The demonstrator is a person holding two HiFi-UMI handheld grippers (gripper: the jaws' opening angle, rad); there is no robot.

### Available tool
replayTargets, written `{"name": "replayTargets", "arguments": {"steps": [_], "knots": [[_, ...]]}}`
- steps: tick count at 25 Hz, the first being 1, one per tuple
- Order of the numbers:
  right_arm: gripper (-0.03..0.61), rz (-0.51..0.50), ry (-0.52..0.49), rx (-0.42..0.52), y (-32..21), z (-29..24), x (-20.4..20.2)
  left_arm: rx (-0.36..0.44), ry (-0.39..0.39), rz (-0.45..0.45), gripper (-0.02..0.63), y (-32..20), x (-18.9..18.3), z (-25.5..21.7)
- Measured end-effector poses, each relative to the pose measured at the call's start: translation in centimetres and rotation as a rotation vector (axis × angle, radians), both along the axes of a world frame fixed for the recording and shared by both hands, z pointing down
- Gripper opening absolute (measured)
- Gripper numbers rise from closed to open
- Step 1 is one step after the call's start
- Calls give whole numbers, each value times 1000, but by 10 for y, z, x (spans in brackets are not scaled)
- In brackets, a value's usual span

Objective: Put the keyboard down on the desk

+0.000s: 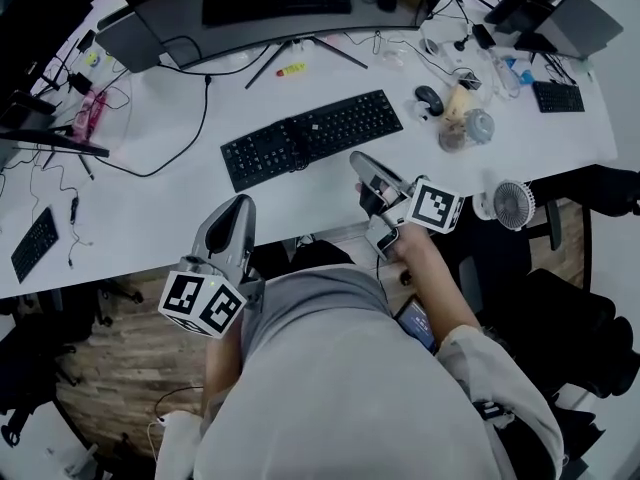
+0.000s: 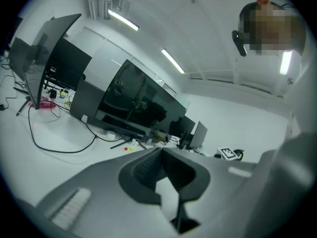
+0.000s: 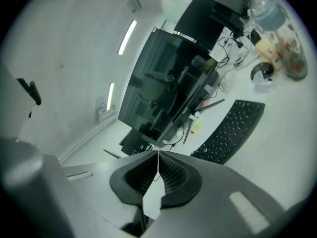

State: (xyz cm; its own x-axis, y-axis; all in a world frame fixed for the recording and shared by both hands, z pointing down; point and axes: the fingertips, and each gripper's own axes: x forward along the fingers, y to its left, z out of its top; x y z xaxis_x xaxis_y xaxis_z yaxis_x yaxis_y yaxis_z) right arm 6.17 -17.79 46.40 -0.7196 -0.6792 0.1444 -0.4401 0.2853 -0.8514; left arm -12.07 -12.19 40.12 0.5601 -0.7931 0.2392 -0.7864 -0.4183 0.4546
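The keyboard [image 1: 312, 138] lies flat on the table [image 1: 150, 218], at 1 o'clock from the left claw [image 1: 243, 202] and at 11 o'clock from the right claw [image 1: 357, 159]. Both claws are closed together and hold nothing.

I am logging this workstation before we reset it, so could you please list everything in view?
Desk: one, white, across the view.
Keyboard: one, black, flat at desk centre.
Small keyboards: two, black, far right and left edge.
Monitor: one, black, curved, desk back.
Mouse: one, dark, right of keyboard.
Fan: one, white, near right edge.
Marker: one, yellow, below monitor.
Cable: one, black, left of keyboard.
Left gripper: grey, shut, empty.
Right gripper: grey, shut, empty.
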Motion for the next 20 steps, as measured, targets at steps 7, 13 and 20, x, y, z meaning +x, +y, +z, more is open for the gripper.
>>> {"name": "replayTargets", "arguments": {"steps": [7, 13, 20], "knots": [[3, -26, 165, 57, 10, -7, 4, -3, -10, -17, 0, 3, -2, 0], [3, -49, 362, 162, 15, -19, 7, -10, -44, -37, 0, 6, -6, 3], [2, -53, 468, 208, 16, -26, 12, -7, -58, -57, 0, 7, -7, 6]]}}
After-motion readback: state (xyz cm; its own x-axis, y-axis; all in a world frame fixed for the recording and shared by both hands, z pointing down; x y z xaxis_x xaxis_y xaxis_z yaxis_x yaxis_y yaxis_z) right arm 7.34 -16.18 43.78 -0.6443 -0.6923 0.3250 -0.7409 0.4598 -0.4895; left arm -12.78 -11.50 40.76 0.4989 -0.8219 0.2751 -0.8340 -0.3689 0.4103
